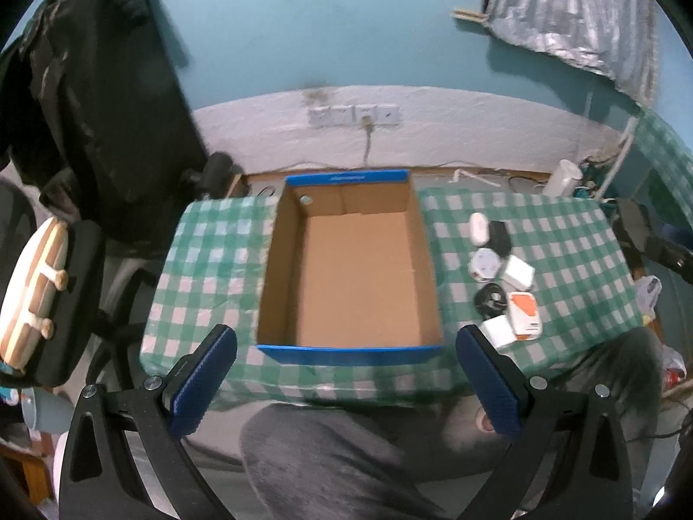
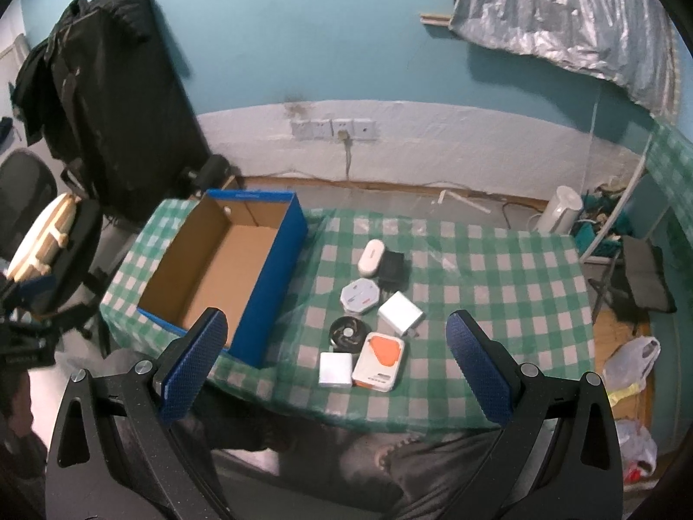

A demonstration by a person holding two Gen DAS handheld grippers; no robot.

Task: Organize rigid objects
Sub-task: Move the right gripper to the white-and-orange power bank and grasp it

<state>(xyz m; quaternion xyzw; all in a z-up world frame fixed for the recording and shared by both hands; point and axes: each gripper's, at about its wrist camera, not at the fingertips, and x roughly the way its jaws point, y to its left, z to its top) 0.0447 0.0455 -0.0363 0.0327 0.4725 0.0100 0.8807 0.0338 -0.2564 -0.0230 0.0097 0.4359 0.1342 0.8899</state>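
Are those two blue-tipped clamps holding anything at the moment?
No. Both the left gripper and right gripper are open and empty, above the table's near edge.

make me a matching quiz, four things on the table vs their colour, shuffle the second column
Things:
1. box
2. oval case
3. round disc
4. power bank

Colours:
A. black
B. white and orange
C. blue outside, brown inside
D. white

Pairs: 1-C, 2-D, 3-A, 4-B
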